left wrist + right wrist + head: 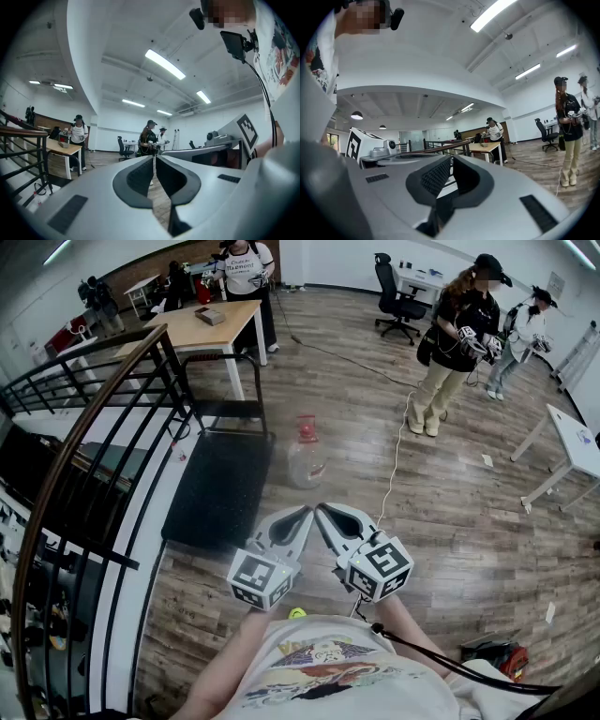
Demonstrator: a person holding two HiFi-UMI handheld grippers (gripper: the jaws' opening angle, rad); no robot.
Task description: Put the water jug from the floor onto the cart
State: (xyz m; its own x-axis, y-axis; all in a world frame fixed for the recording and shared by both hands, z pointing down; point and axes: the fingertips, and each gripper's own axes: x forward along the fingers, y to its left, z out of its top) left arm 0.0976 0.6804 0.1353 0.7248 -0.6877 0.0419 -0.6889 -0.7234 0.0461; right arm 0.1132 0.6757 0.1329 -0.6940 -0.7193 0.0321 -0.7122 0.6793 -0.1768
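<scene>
One water jug (307, 457), red-capped, on floor (450, 512) beside cart (217, 491)

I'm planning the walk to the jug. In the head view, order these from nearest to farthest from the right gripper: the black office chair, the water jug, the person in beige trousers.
From the right gripper:
1. water jug, on the floor just ahead.
2. person in beige trousers, standing ahead and to the right.
3. black office chair, farther back, beyond that person.
</scene>
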